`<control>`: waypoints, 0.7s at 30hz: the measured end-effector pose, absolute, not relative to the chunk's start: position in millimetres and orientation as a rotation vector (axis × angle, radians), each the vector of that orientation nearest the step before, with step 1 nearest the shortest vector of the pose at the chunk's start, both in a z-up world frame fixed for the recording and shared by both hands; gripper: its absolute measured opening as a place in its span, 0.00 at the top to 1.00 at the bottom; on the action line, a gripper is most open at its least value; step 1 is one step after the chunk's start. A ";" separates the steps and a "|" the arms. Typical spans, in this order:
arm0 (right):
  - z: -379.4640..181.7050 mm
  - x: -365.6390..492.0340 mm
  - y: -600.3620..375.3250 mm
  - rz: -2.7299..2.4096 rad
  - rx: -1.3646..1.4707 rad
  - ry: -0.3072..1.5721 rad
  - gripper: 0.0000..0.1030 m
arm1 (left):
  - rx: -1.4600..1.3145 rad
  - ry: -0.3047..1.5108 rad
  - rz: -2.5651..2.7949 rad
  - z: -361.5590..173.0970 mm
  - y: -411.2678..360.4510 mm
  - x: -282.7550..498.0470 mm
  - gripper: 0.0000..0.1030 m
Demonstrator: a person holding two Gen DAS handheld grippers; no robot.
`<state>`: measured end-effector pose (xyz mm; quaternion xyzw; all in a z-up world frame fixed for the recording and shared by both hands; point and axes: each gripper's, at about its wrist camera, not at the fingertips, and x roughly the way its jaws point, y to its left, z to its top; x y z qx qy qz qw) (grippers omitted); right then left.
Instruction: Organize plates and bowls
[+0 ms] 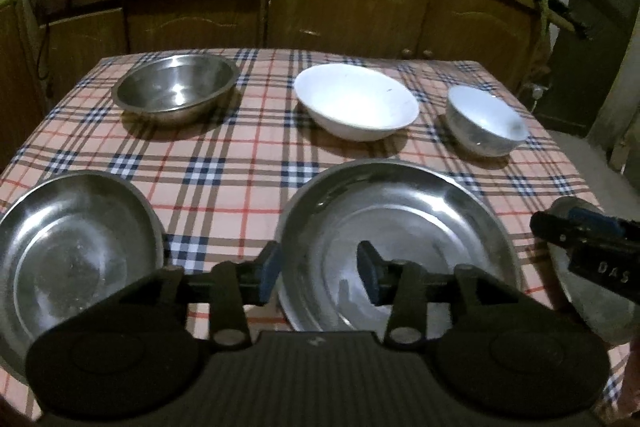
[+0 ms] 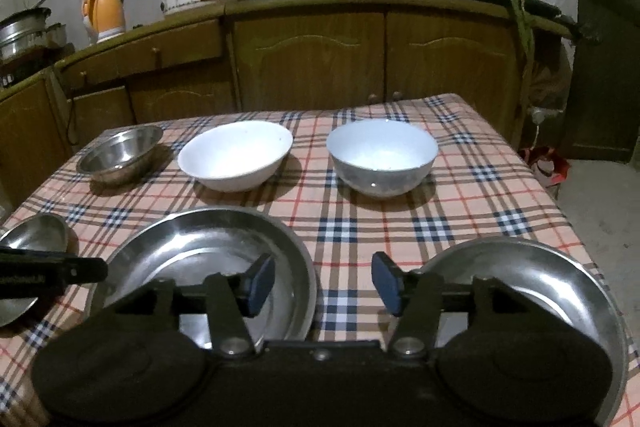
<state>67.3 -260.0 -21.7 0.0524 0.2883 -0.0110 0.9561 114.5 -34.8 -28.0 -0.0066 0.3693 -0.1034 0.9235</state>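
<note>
**Middle plate lies between both open grippers; nothing stacked yet**

The table under a pink plaid cloth (image 2: 460, 187) carries six pieces in two rows, all apart. Near row: a large round steel plate in the middle (image 1: 400, 227), a smaller steel plate to the left (image 1: 76, 243), and another steel plate to the right (image 2: 532, 287).

Far row, left to right: a deep steel bowl (image 1: 176, 91), a wide shallow white bowl (image 1: 356, 101), and a small white-and-grey bowl (image 1: 486, 121).

The left gripper (image 1: 320, 277) stands released, jaws apart, straddling the middle plate's left rim: one finger outside, one over the basin. The right gripper (image 2: 324, 281) is likewise released, over bare cloth between the middle and right plates.

Judgement: the left gripper is better placed for the middle plate. Nothing obstructs either tool. The thin, sloped rim may slip.
</note>
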 end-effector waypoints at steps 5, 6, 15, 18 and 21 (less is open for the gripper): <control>-13.2 57.1 -264.6 -0.033 0.104 0.567 0.31 | -0.021 0.744 -0.227 -19.9 -44.3 104.1 0.40; -11.9 55.0 -265.5 -0.036 0.103 0.564 0.30 | -0.021 0.738 -0.232 -18.1 -46.9 101.9 0.38; -1.5 36.5 -280.6 -0.057 0.111 0.542 0.25 | -0.010 0.720 -0.277 -9.5 -72.6 88.5 0.26; 0.5 31.7 -288.3 -0.069 0.114 0.538 0.24 | -0.006 0.721 -0.295 -9.5 -82.3 84.7 0.25; 1.0 26.4 -296.9 -0.085 0.119 0.538 0.24 | 0.002 0.723 -0.317 -9.4 -92.7 82.2 0.25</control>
